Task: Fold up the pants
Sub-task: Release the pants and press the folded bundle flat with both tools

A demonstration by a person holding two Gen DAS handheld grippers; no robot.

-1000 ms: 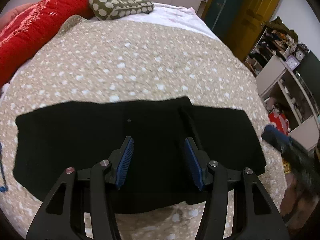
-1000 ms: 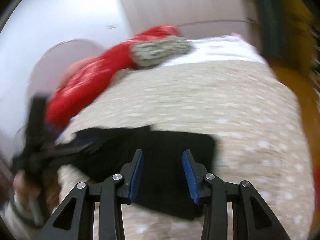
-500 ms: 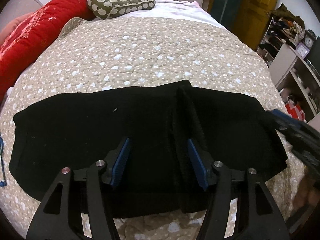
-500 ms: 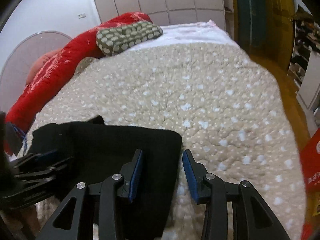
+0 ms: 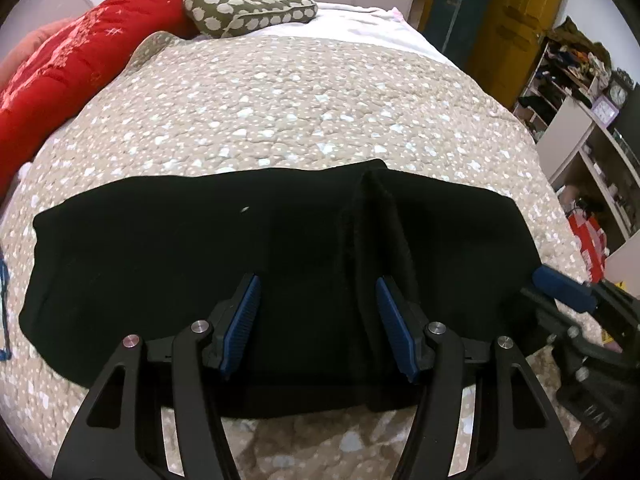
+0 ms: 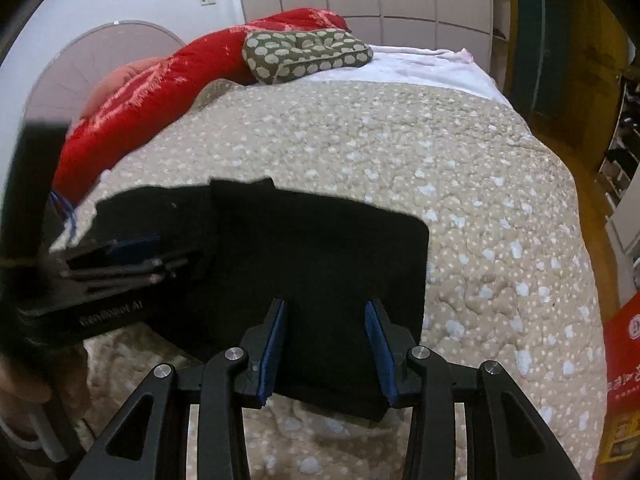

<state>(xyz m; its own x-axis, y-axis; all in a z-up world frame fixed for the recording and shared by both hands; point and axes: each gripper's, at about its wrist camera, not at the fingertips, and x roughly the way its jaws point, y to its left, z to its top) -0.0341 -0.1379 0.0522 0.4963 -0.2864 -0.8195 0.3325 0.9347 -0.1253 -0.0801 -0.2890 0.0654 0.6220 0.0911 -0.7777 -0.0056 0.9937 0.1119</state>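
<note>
Black pants [image 5: 168,256] lie flat across the near part of the bed, spread left to right, with a raised fold ridge [image 5: 376,216] right of centre. My left gripper [image 5: 316,320] is open and empty, low over the pants' near middle. My right gripper [image 6: 326,340] is open and empty over the pants' right end [image 6: 340,256]. The right gripper also shows in the left wrist view [image 5: 576,304] at the pants' right edge. The left gripper shows at the left of the right wrist view [image 6: 120,272].
The bed has a beige spotted quilt [image 5: 280,112]. A red blanket [image 5: 72,60] and an olive spotted cushion [image 5: 248,4] lie at the far end. Shelves [image 5: 580,120] and a yellow door [image 5: 508,24] stand to the right. A red box [image 6: 624,380] sits beside the bed.
Both grippers have come lower and closer over the pants. The right gripper swung right and settled over the pants' right end. Both stayed open.
</note>
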